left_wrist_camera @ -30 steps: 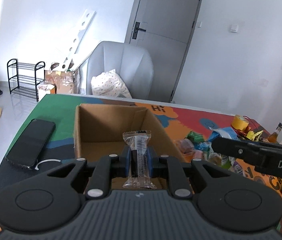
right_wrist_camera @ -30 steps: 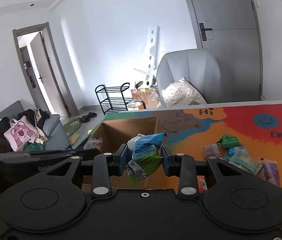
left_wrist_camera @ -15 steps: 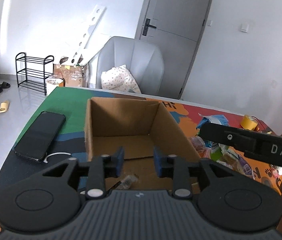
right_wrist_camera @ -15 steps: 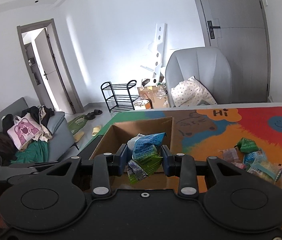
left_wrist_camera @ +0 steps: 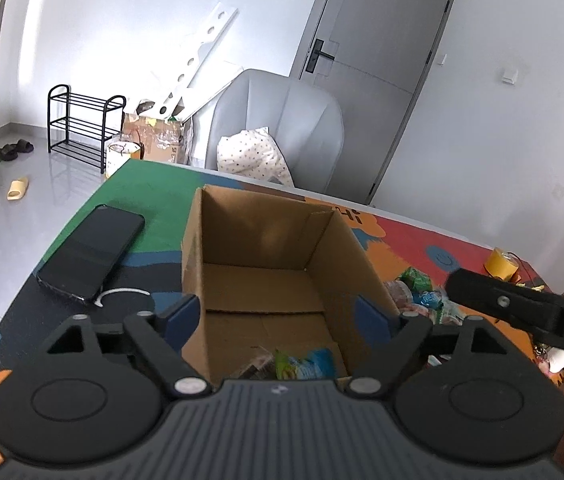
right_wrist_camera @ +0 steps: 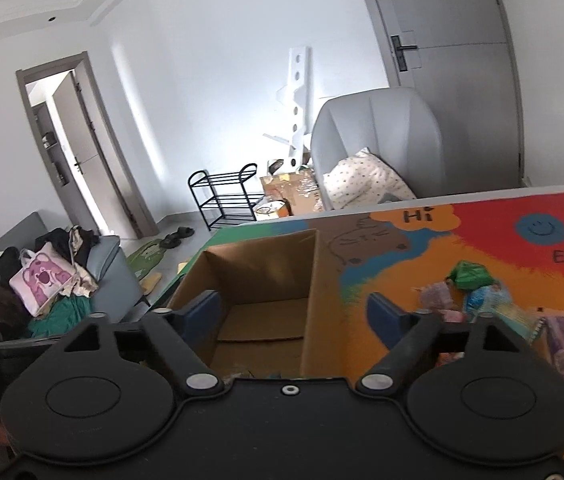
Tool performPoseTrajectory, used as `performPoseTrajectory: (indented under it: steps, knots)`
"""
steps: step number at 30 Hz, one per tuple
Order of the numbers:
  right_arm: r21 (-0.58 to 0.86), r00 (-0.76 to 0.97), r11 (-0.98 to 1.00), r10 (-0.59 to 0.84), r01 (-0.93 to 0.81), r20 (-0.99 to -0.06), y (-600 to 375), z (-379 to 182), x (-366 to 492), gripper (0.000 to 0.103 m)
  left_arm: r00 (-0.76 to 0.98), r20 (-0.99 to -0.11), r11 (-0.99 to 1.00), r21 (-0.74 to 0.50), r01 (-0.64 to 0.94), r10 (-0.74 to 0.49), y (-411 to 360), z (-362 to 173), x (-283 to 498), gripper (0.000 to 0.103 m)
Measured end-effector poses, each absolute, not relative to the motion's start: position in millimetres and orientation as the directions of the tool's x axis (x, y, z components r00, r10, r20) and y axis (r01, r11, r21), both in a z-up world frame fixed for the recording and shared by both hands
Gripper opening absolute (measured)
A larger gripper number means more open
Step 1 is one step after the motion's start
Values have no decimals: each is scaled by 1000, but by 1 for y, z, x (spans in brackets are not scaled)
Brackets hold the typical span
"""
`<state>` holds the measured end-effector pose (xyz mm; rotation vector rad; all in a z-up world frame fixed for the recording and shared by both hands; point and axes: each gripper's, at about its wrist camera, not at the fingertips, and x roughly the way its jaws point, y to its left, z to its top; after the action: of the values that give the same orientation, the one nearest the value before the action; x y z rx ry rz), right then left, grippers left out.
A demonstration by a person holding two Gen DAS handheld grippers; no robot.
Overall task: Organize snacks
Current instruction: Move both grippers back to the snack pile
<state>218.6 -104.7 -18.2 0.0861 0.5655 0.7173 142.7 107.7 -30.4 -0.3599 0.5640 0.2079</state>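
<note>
Left wrist view: the left gripper (left_wrist_camera: 277,318) hangs over the near end of the open cardboard box (left_wrist_camera: 273,276), its blue-padded jaws spread wide and holding nothing. On the box floor, just below the gripper body, lie a green-and-blue snack packet (left_wrist_camera: 306,364) and a clear wrapper (left_wrist_camera: 255,364) beside it. A black phone (left_wrist_camera: 89,252) rests on the colourful table mat (left_wrist_camera: 153,188) left of the box, with a white cable (left_wrist_camera: 115,294) curling at its near end. To the right of the box sits a pile of loose snacks (left_wrist_camera: 422,294), with a yellow tape roll (left_wrist_camera: 502,264) further back. The dark body of the right gripper (left_wrist_camera: 522,308) crosses the right edge above that pile.

Right wrist view: the right gripper (right_wrist_camera: 294,316) is also released, jaws wide apart and empty, poised above the cardboard box (right_wrist_camera: 282,268); one finger sits over the box's left wall, the other outside its right wall over the mat (right_wrist_camera: 402,272). The box bottom nearest the camera is mostly hidden by the gripper body. Loose snacks (right_wrist_camera: 478,292), among them a green packet (right_wrist_camera: 470,274) and a purple one (right_wrist_camera: 562,344), lie on the mat right of the box.
</note>
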Motion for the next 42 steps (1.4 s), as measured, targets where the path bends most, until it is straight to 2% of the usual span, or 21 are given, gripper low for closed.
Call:
performPoseTrajectory:
  steps: [2,4,7,31,42]
  knots:
    - [259,625,768,631,-586,-459,-112,-18,217,95,826,-555,915,-279,-292,95,104,-31,142,87]
    - [254,637,778,620,-574,-458,-118,-18,215,100,830,-549,913,-283,-295,98,101,-30,142,96]
    - [252,652,791,605,-557,-457,-129,-18,212,103,833,-544,912,-285,-295,99,97,-30,143,103]
    - [193,758,892,450,-409,-473,-209,-23,198,103,829,-559,948,-258,-186,11,35,-23,145,103]
    - [231,748,901,434,-368,-502,-248,-34,206,103,827,-559,958,-262,-112,-56,1,-27,153,103]
